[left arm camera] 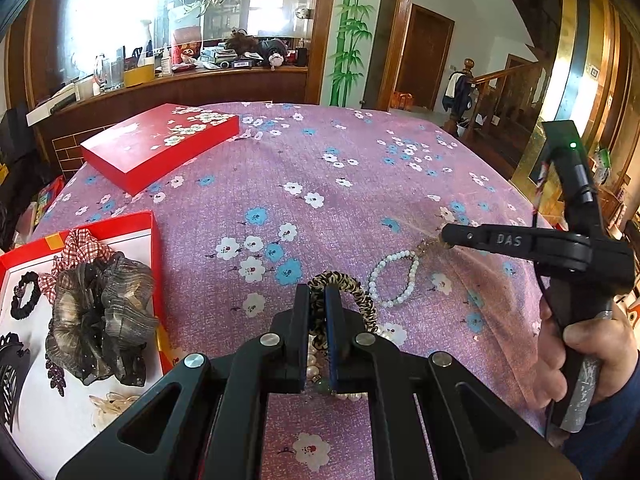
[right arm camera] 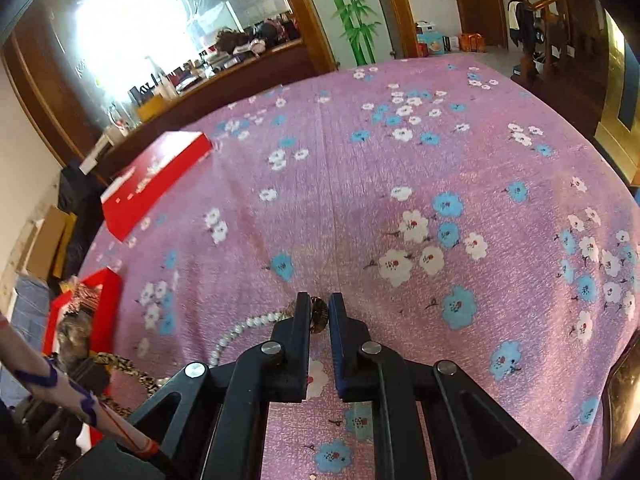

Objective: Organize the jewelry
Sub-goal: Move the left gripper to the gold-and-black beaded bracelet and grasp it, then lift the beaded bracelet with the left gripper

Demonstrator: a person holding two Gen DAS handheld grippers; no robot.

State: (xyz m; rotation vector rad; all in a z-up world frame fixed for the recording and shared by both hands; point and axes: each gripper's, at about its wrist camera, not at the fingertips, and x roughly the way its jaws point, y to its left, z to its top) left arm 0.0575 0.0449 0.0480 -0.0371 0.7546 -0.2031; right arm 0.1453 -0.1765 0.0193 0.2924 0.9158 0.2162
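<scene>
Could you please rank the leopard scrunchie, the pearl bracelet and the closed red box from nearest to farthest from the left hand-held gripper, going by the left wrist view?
1. Leopard scrunchie: between the fingers of the left hand-held gripper.
2. Pearl bracelet: just right of it, on the cloth.
3. Closed red box: far back left.

My right gripper [right arm camera: 319, 312] hangs low over the tabletop [right arm camera: 360, 184] with its pink flowered cloth, jaws narrowly parted around a small brown-gold ornament [right arm camera: 319, 314]. Whether they touch it, I cannot tell. A pearl bracelet [right arm camera: 240, 330] curves away to the near left. Far left lies a closed red box [right arm camera: 156, 184]; nearer left, an open red tray [right arm camera: 108, 292] holds hair accessories.
</scene>
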